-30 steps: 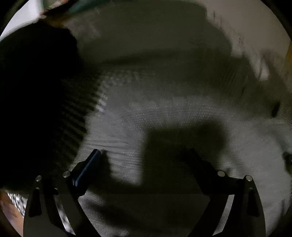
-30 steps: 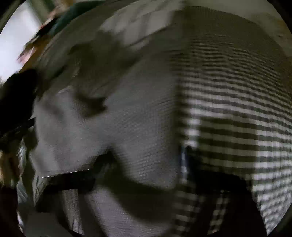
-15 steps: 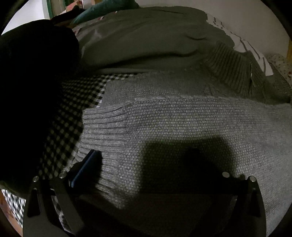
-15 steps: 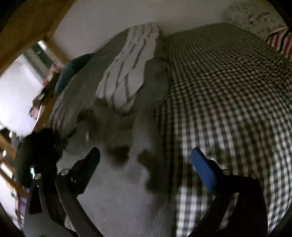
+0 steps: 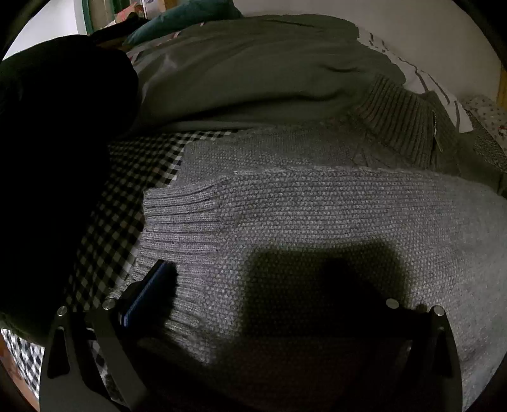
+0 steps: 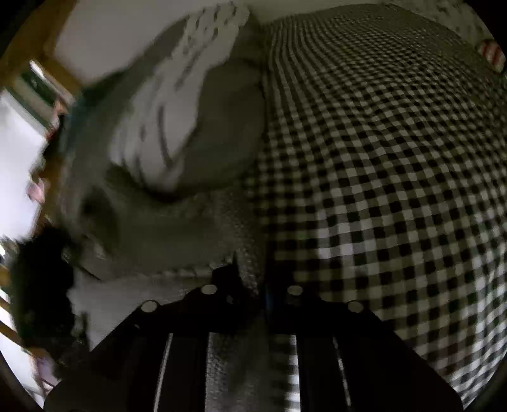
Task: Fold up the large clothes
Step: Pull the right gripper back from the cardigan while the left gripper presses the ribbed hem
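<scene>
A grey knit sweater (image 5: 317, 222) lies flat on the checked bed sheet (image 5: 126, 177), one sleeve folded across it with its ribbed cuff (image 5: 180, 209) pointing left. My left gripper (image 5: 263, 279) hovers open and wide over the sweater's lower part. Its blue-padded left finger (image 5: 149, 291) rests by the ribbed hem, while the right finger is lost in shadow. In the right wrist view my right gripper (image 6: 253, 279) is closing, jaws nearly together, with the sweater's knit edge (image 6: 247, 253) pinched between them at the border of the checked sheet (image 6: 396, 158).
An olive green garment (image 5: 253, 79) and a white striped cloth (image 5: 421, 79) lie behind the sweater, with a teal pillow (image 5: 183, 16) further back. A black mass (image 5: 47, 158) fills the left side. A wooden bed frame (image 6: 31, 41) stands at upper left in the right wrist view.
The right gripper's jaws went from wide apart to nearly together on the sweater's edge, and that hand rolled and shifted. The left wrist view sharpened, then held steady.
</scene>
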`<state>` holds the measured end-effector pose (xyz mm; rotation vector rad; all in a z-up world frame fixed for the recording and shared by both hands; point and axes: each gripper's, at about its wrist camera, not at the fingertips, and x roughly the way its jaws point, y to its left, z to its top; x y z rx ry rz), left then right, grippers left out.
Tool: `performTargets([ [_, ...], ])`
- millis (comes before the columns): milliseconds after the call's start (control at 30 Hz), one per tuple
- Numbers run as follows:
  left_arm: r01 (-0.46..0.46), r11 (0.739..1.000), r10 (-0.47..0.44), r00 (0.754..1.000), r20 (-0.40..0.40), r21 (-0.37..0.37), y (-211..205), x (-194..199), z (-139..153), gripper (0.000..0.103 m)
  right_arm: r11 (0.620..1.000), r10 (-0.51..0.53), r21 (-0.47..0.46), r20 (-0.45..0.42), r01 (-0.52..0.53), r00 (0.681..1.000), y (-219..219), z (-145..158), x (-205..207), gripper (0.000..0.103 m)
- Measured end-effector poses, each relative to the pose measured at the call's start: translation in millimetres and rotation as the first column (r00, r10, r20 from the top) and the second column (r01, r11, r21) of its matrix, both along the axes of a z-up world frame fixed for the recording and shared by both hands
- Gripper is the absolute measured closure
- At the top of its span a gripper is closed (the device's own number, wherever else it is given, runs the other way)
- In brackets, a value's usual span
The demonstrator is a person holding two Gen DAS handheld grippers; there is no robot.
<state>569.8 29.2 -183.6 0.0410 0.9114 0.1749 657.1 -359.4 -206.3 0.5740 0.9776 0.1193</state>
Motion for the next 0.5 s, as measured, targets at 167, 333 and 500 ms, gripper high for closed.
performTargets([
  [167,0.0,1.0,0.0,1.0,0.003,-0.001,0.3,-0.2,-0.1,0.004,0.991,0.102,-0.092,0.057,-0.097,0.993,6.6,38.1,-53.2,0.017],
  [333,-0.002,1.0,0.002,1.0,0.008,0.006,-1.5,-0.8,-0.2,0.004,0.923,0.253,-0.268,-0.123,-0.278,0.96,43.5,-0.9,-110.4,0.049],
  [500,0.006,1.0,-0.006,1.0,-0.017,0.01,-2.1,0.6,2.2,0.004,0.976,0.095,-0.196,-0.029,-0.099,0.995,20.5,-0.8,-119.6,0.047],
])
